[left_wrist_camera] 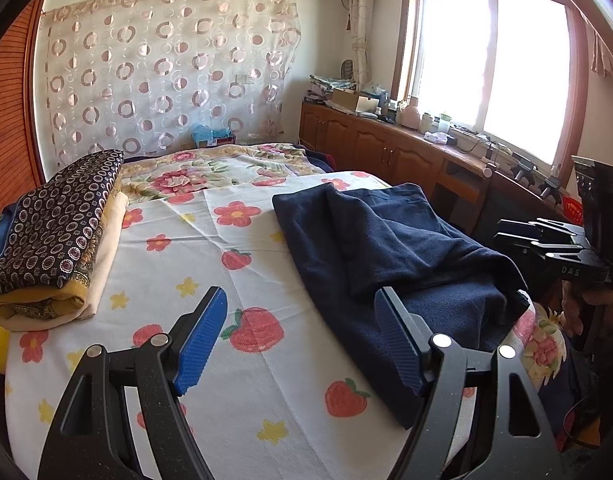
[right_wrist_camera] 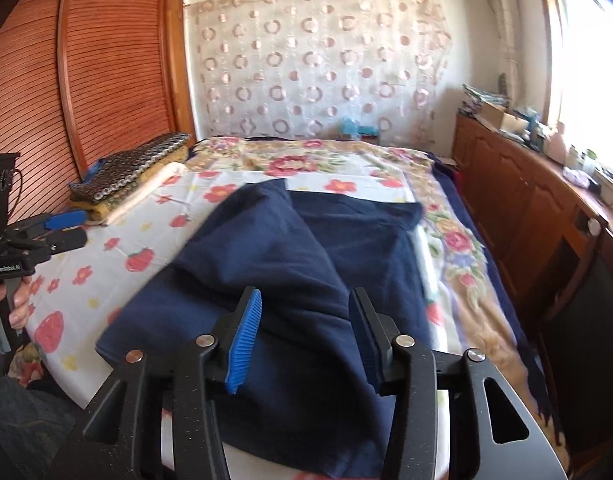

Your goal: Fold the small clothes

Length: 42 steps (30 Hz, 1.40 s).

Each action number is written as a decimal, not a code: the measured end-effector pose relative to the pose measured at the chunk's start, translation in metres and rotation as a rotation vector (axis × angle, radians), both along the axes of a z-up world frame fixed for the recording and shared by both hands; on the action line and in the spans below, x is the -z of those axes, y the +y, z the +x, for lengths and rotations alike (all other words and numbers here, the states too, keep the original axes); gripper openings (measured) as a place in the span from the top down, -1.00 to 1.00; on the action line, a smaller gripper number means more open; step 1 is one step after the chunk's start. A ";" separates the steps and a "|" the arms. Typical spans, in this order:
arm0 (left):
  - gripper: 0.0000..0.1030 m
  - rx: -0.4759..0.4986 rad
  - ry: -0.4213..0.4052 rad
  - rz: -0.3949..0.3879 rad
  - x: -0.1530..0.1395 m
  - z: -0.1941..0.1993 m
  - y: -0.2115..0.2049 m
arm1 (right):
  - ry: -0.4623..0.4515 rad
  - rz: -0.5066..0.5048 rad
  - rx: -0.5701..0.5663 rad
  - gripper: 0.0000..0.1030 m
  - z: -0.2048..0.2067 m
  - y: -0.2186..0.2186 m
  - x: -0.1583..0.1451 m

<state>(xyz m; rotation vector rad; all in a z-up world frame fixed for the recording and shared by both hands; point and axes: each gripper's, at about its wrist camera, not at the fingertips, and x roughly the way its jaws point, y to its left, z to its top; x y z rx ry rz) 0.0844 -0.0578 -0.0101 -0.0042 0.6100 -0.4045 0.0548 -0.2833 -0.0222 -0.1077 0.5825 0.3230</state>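
A dark navy garment point(left_wrist_camera: 386, 232) lies partly folded on the strawberry-print sheet point(left_wrist_camera: 226, 240), with one flap laid over its middle. My left gripper point(left_wrist_camera: 300, 300) hovers open above the sheet at the garment's left edge, with nothing between its blue pads. My right gripper point(right_wrist_camera: 305, 300) is open just over the near part of the navy garment point(right_wrist_camera: 306, 248); the cloth lies under and between the fingers, and the pads do not press on it. The other view of each shows the right gripper point(left_wrist_camera: 500, 232) at the garment's right side and the left gripper point(right_wrist_camera: 76, 227) at the bed's left.
A stack of folded clothes point(left_wrist_camera: 54, 232) sits at the left of the bed, also seen as folded clothes point(right_wrist_camera: 138, 172). A floral blanket point(right_wrist_camera: 306, 160) covers the far part. Wooden cabinets point(right_wrist_camera: 526, 200) run along the right under a window; louvered wardrobe doors point(right_wrist_camera: 86, 80) stand left.
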 end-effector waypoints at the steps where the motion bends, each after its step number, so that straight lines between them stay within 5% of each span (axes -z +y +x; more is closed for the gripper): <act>1: -0.50 0.000 0.000 -0.001 0.000 0.000 0.000 | -0.002 -0.004 -0.030 0.06 0.003 0.004 0.003; 17: -0.49 -0.007 0.003 -0.007 0.005 -0.001 0.003 | 0.139 -0.144 -0.273 0.05 0.068 0.090 0.026; 28: -0.49 -0.010 0.006 -0.012 0.008 -0.003 0.005 | 0.246 -0.181 -0.282 0.05 0.110 0.085 0.043; 30: -0.49 -0.010 0.007 -0.012 0.008 -0.003 0.005 | 0.244 -0.180 -0.284 0.30 0.113 0.082 0.043; 32: -0.49 -0.009 0.007 -0.011 0.009 -0.004 0.005 | 0.231 -0.195 -0.282 0.79 0.110 0.086 0.044; 42: -0.50 -0.008 0.011 -0.014 0.011 -0.004 0.002 | 0.080 -0.142 -0.129 0.86 0.126 0.035 -0.019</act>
